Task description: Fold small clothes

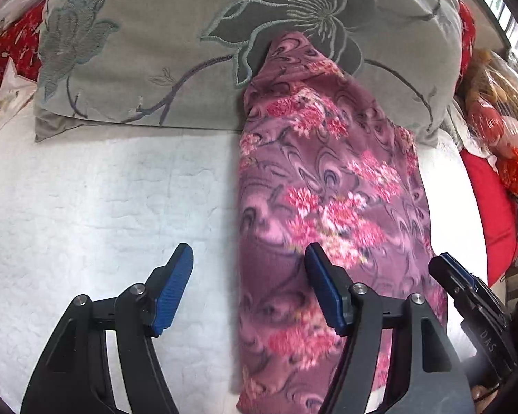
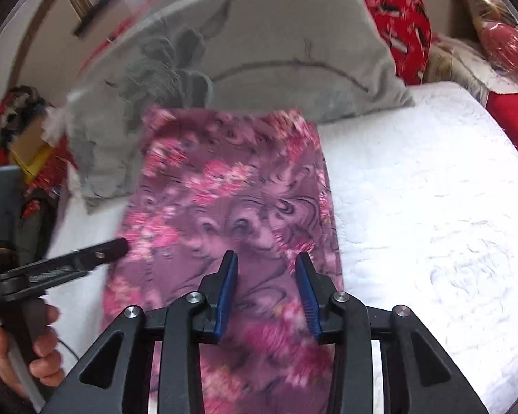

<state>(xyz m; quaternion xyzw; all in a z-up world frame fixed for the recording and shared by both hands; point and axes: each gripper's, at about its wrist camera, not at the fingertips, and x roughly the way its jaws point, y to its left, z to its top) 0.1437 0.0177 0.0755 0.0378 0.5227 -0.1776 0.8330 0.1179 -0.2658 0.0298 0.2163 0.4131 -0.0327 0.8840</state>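
Folding well starts with a clean grip: our left gripper (image 1: 248, 286) and right gripper (image 2: 266, 291) both hover open, holding nothing, over the purple floral garment (image 1: 328, 186), which lies lengthwise on the white bedspread (image 1: 103, 200), top against the grey pillow (image 1: 176, 45). We should pinch both near corners evenly.

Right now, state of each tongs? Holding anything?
Left tongs: open, nothing gripped; one finger over the white bedcover, the other over the floral garment.
Right tongs: open above the garment, nothing gripped.
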